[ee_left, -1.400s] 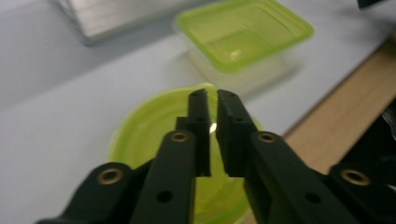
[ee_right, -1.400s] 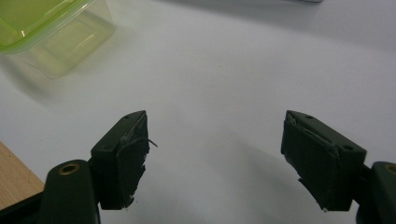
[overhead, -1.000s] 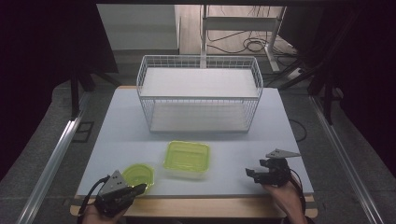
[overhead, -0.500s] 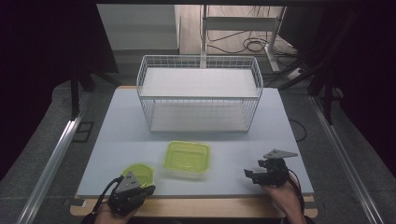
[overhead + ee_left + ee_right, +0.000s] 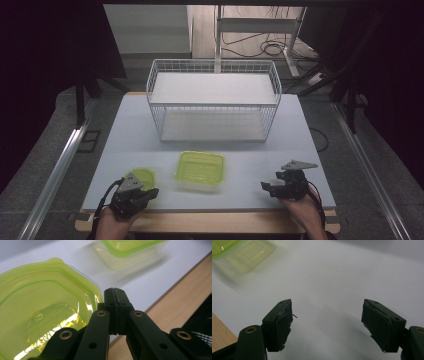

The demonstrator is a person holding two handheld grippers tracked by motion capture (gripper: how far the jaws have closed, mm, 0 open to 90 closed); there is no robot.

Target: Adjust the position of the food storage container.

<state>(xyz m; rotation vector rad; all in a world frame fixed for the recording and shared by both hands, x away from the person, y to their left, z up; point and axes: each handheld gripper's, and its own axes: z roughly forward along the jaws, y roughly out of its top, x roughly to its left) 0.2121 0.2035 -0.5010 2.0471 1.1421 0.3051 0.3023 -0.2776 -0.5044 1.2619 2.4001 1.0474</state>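
Observation:
A round yellow-green lid (image 5: 144,176) lies flat near the table's front left. My left gripper (image 5: 148,191) is shut, and its tips rest against the lid's near rim. In the left gripper view the lid (image 5: 37,310) lies left of the closed jaws (image 5: 115,291), with nothing visible between them. A rectangular yellow-green container (image 5: 200,168) stands open at the front middle; it is also in the left gripper view (image 5: 130,247) and the right gripper view (image 5: 237,252). My right gripper (image 5: 266,186) stands open over bare table at the front right, its jaws (image 5: 327,322) wide apart and empty.
A white wire basket (image 5: 215,100) with a shelf board stands at the back middle of the pale table (image 5: 300,150). A wooden strip (image 5: 175,307) runs along the table's front edge. Cables and dark stands lie beyond the far side.
My left gripper has moved right and forward up to the round lid, which has shifted slightly away from me. The right gripper has barely moved.

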